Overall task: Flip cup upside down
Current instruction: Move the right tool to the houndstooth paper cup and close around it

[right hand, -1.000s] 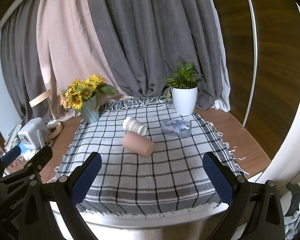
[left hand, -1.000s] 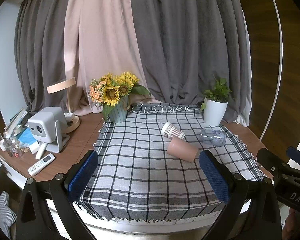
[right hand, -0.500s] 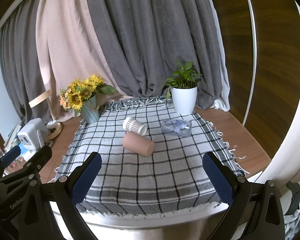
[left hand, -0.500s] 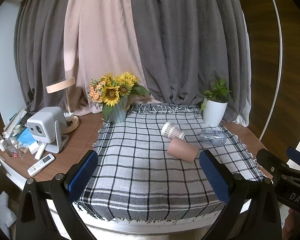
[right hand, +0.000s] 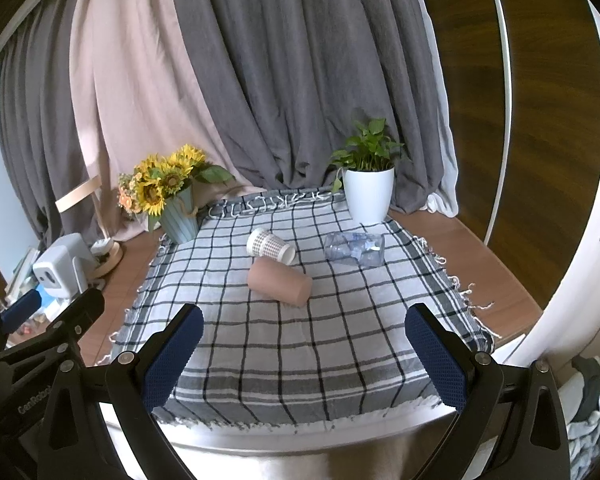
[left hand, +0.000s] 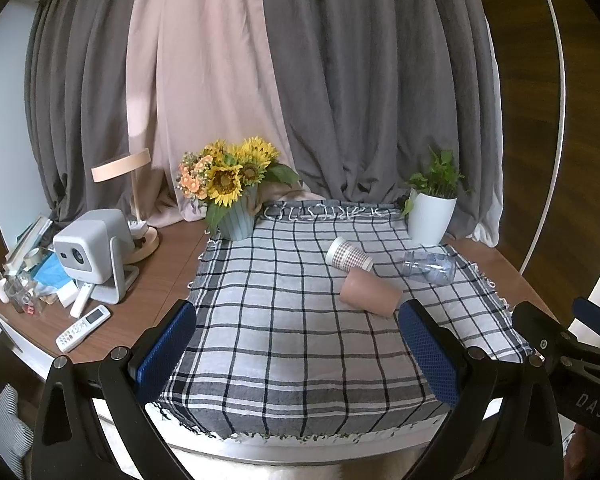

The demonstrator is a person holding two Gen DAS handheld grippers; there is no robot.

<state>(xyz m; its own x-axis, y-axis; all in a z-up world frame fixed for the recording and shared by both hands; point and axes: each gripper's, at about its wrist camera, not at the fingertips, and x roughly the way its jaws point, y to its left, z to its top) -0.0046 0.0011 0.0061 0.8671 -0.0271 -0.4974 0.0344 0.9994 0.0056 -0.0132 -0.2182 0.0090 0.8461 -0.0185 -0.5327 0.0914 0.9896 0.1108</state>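
Observation:
A pink cup (left hand: 370, 293) (right hand: 280, 281) lies on its side on the checked cloth (left hand: 284, 320). A white patterned paper cup (left hand: 348, 255) (right hand: 270, 245) lies on its side just behind it. A clear plastic cup (left hand: 430, 267) (right hand: 354, 249) lies on its side to the right. My left gripper (left hand: 298, 350) is open and empty near the table's front edge. My right gripper (right hand: 303, 354) is open and empty, also at the front edge, well short of the cups.
A sunflower vase (left hand: 236, 216) stands at the cloth's back left, a white plant pot (left hand: 430, 220) at the back right. A projector (left hand: 90, 250), lamp (left hand: 134, 200), remote (left hand: 83, 322) and small clutter sit on the wooden table at left. Curtains hang behind.

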